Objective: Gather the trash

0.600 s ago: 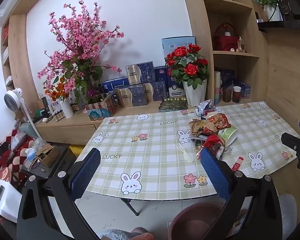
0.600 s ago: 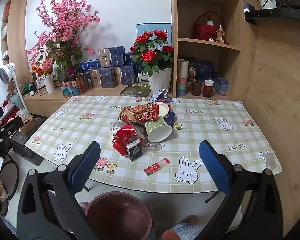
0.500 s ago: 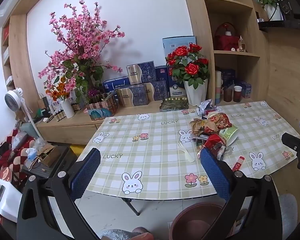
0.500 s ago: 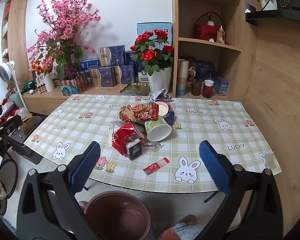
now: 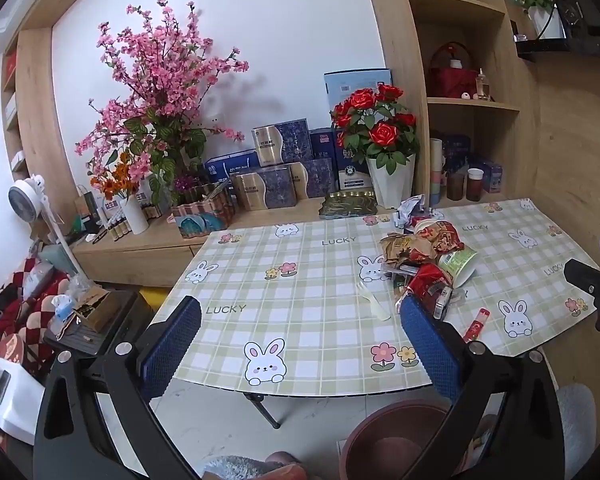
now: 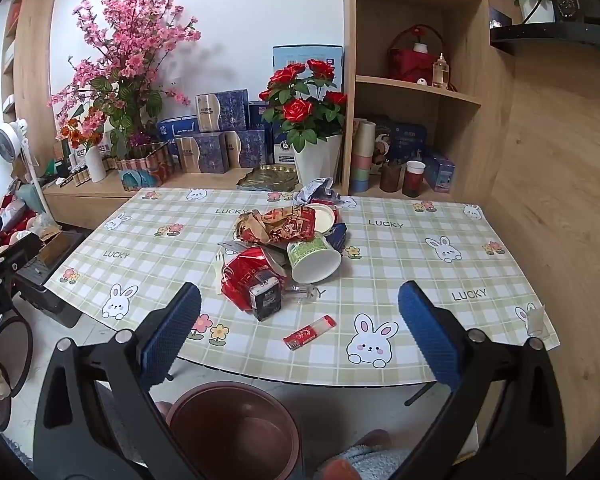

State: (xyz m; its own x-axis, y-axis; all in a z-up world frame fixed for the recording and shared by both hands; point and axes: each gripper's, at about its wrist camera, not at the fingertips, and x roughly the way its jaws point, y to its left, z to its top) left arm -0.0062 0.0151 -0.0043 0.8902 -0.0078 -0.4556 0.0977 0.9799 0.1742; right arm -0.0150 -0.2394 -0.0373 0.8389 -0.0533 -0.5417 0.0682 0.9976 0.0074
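Observation:
A heap of trash [image 6: 284, 248] lies mid-table: crumpled red and brown wrappers, a tipped green paper cup [image 6: 314, 258], a small dark carton [image 6: 266, 300] and a white lid. A red stick packet [image 6: 309, 332] lies apart near the front edge. In the left wrist view the heap [image 5: 424, 256] sits to the right, with a white plastic fork [image 5: 372, 302] beside it. A brown bin [image 6: 236, 432] stands on the floor below the table's front edge. My right gripper [image 6: 298, 332] and my left gripper [image 5: 300, 340] are both open and empty, held short of the table.
The table [image 6: 440, 264] wears a green checked bunny cloth. Behind it stand a rose pot [image 6: 316, 160], pink blossom branches [image 6: 128, 64], blue boxes and wooden shelves. A fan [image 5: 26, 198] and clutter fill the floor at left. A slippered foot shows by the bin.
Both views have shifted slightly; the table sits a touch lower and nearer in the frames. Both grippers remain wide open and empty.

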